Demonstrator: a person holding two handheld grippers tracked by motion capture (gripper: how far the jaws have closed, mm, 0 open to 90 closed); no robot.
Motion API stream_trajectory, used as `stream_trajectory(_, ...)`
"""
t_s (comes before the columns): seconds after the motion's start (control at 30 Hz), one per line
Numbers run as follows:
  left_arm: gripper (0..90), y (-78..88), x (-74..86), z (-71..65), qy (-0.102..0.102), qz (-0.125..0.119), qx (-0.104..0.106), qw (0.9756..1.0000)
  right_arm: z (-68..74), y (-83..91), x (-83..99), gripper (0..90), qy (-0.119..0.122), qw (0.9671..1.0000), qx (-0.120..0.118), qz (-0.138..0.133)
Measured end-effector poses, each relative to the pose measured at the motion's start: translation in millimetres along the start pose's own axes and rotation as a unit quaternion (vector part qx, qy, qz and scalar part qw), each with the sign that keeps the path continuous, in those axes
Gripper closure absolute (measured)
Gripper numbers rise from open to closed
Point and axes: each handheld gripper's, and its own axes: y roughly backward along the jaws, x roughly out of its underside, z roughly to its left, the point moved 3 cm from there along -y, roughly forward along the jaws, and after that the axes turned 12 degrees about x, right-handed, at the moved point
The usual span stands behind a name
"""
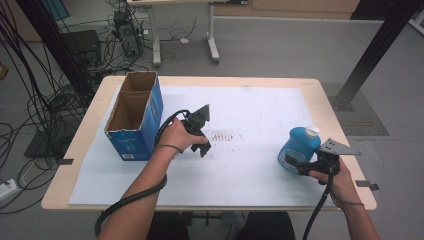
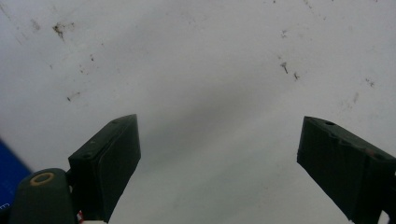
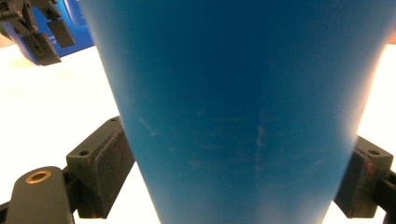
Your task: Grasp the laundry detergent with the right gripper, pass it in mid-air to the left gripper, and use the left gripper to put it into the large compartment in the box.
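A blue bottle [image 1: 297, 146] with a white cap lies tilted on the white sheet [image 1: 250, 170] at the right side of the table [image 1: 90, 120], near the front edge, its cap pointing toward the far right. The right gripper [image 1: 296, 165] is at the bottle's near end, the person's right hand [image 1: 340, 180] behind it. In the right gripper view the bottle [image 3: 233, 107] sits squarely between the two black jaws, and both pads [image 3: 114, 163] lie against its sides, so the gripper is clamped on the bottle.

The left gripper [image 1: 202, 142] is well apart from it, over the middle of the sheet, held in the left hand [image 1: 177, 136] and pointing down and slightly right. In the left gripper view its jaws stand wide apart with nothing between them, just the speckled white sheet [image 2: 201, 70] below.

Just left of that hand stands a blue cardboard box [image 1: 136, 116], top flaps open, its long side running from near to far along the sheet's left part. A corner of the box [image 2: 9, 172] shows at the left edge of the left gripper view, and the right gripper view catches the box [image 3: 84, 23] and the left gripper [image 3: 37, 32] at its far upper left.

A patch of dark scuffs [image 1: 223, 136] marks the sheet just right of the left gripper.
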Motion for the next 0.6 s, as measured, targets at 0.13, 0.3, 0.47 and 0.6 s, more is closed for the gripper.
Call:
stream_trajectory(0.13, 13.7, -0.5, 0.3, 0.0, 0.001, 0.000, 0.000, 1.0000, 0.1, -0.4, 0.7, 16.1, 0.000, 1.0000, 0.001, -0.002)
stream_trajectory(0.3, 13.7, -0.9, 0.1, 0.2, 0.001, -0.001, 0.001, 1.0000, 0.7, -0.6, 2.1, 19.0, 0.001, 1.0000, 0.000, -0.002)
stream_trajectory(0.47, 13.8, -1.3, -0.4, -0.2, 0.001, -0.002, 0.001, 1.0000, -0.5, 0.8, 2.7, 23.5, 0.001, 1.0000, 0.005, -0.006)
stream_trajectory(0.6, 13.7, -1.4, -0.5, -0.7, 0.000, -0.001, 0.002, 1.0000, -1.0, 1.4, 2.2, 26.9, 0.004, 0.9999, 0.006, -0.008)
